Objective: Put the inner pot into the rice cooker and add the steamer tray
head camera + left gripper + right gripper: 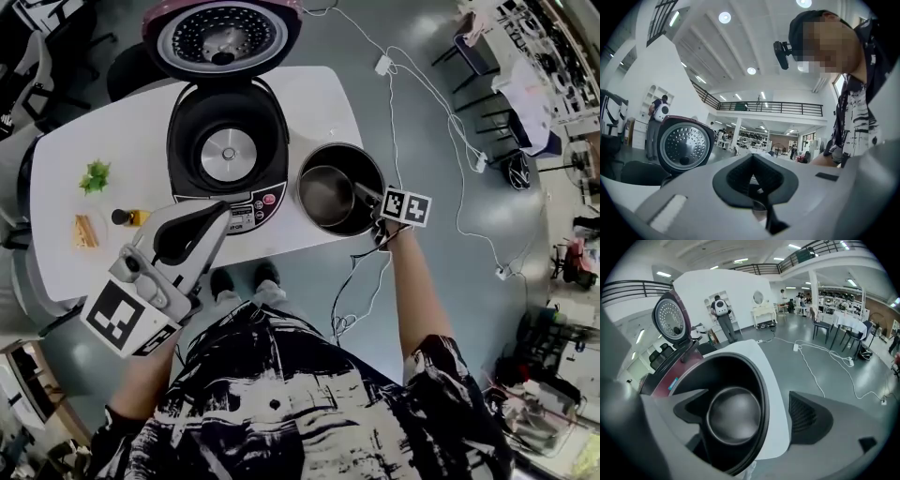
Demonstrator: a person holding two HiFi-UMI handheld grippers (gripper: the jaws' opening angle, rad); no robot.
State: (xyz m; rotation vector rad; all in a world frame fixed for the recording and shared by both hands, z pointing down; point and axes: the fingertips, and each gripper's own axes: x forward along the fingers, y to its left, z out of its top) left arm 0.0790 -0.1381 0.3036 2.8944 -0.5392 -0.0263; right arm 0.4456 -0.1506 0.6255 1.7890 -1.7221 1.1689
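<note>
Head view shows us a white table [75, 141] carrying an open rice cooker [272, 122]. Its lid [222, 36] is tipped fully back, which leaves the well clear from above. We find the well empty, with only the heating plate showing at its bottom.

The pot [367, 169] stands upright on the table, just beside the cooker on its right and near the table's front edge. We judge that spot gives the right hand a short reach.

The right gripper [373, 208] straddles the pot's near rim. The right gripper view shows one jaw inside the wall and one outside, parted, with table showing in the gap, so nothing is clamped yet. We read this as lining up for a rim grasp.

The left gripper [217, 214] is held above the table's front, tips together on nothing, apparently kept clear of the work.

We cannot make out a steamer tray in any view.
</note>
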